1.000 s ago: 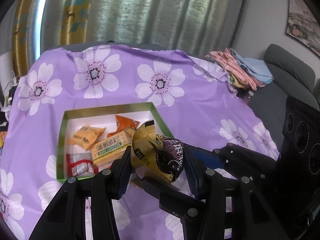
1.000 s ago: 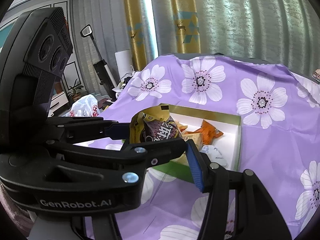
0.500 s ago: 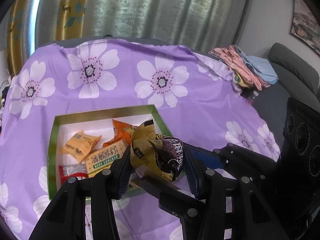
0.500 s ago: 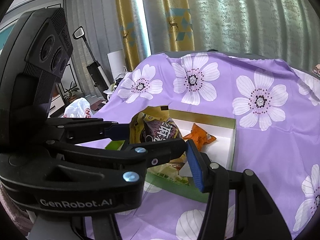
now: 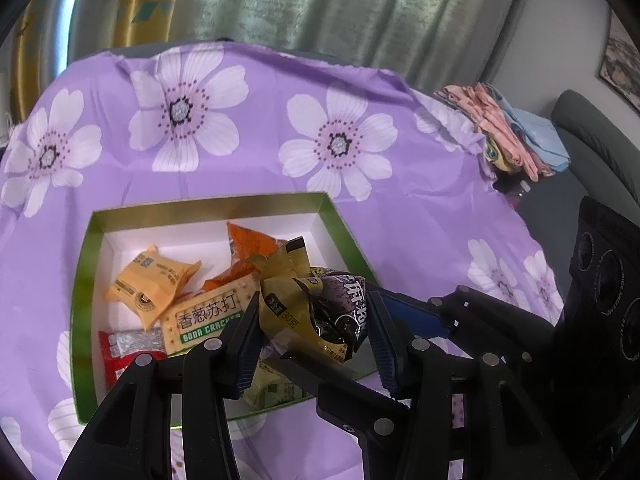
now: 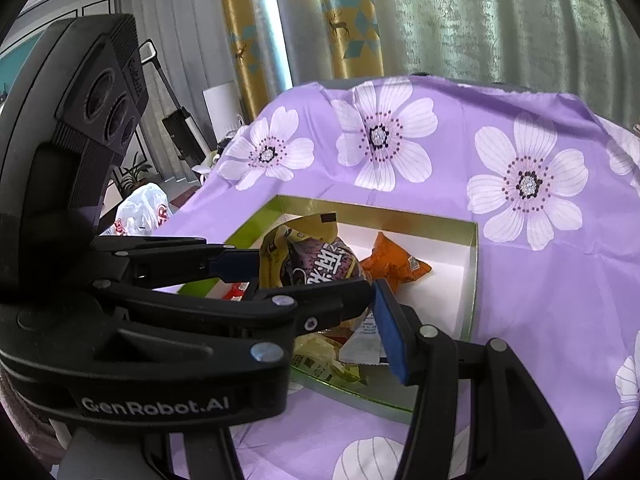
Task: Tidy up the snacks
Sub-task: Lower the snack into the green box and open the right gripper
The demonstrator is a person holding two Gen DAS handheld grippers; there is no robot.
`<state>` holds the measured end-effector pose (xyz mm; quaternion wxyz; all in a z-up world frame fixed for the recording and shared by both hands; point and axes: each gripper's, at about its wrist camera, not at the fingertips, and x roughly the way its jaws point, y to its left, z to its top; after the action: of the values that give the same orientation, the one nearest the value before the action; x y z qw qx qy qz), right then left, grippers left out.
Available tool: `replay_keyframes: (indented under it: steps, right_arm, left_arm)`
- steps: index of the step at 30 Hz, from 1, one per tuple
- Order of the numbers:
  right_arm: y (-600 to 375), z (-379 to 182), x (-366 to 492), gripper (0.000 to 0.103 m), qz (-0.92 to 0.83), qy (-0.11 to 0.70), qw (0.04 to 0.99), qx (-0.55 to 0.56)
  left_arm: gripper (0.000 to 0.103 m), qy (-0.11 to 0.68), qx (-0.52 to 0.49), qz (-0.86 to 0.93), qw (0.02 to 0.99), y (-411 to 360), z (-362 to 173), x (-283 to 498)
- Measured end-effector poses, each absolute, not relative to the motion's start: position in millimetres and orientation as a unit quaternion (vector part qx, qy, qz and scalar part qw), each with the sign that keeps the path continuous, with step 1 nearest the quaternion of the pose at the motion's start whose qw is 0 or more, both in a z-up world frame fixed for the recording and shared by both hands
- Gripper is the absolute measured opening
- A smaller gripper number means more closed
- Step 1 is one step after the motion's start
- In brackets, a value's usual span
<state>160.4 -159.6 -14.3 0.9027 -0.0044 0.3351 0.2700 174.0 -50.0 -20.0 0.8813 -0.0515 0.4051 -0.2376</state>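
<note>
Left wrist view: my left gripper (image 5: 312, 320) is clamped on a crumpled gold-and-purple snack packet (image 5: 316, 312), which sits pinched between the two fingers. My right gripper (image 5: 408, 316) reaches in from the right, its blue-padded finger touching the same packet; whether it presses on it, I cannot tell. The packet hangs above the near right part of a green-rimmed box (image 5: 84, 280). Inside the box lie a yellow cracker pack (image 5: 154, 280), an orange pouch (image 5: 248, 252), a soda cracker pack (image 5: 208, 316) and a red-and-silver wrapper (image 5: 128, 346). The box rests on a bench covered by a purple flowered cloth (image 5: 260, 128). Right wrist view: the packet (image 6: 316, 260) sits between my right gripper's (image 6: 320, 268) fingers.
</note>
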Motion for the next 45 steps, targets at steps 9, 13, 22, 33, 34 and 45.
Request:
replay_keyframes:
  steps: [9, 13, 22, 33, 34, 45]
  right_arm:
    - [-155.9, -32.2, 173.8, 0.055, 0.267, 0.357, 0.895, -0.008]
    - [-152.6, -37.6, 178.7, 0.055, 0.266, 0.365, 0.892, -0.012]
    - [-147.4, -49.0, 187.4, 0.055, 0.265, 0.386, 0.884, -0.015]
    - [-144.7, -54.3, 192.3, 0.057, 0.262, 0.409, 0.874, -0.012]
    - [-144.7, -54.0, 192.5, 0.057, 0.261, 0.41, 0.874, -0.01]
    - [-148.9, -46.0, 188.3, 0.082, 0.238, 0.406, 0.882, -0.011]
  left_arm:
    - [0.049, 0.425, -0.057, -0.233, 0.873, -46.6, -38.9, 188.9]
    - [0.049, 0.432, -0.058, -0.231, 0.87, -45.8, -45.5, 193.7]
    - [0.049, 0.451, -0.058, -0.222, 0.862, -43.5, -59.1, 202.9]
    - [0.049, 0.465, -0.066, -0.216, 0.856, -41.2, -63.9, 207.0]
    - [0.049, 0.465, -0.067, -0.214, 0.856, -40.8, -63.6, 207.0]
    - [0.08, 0.464, -0.066, -0.168, 0.867, -24.4, -54.1, 203.7]
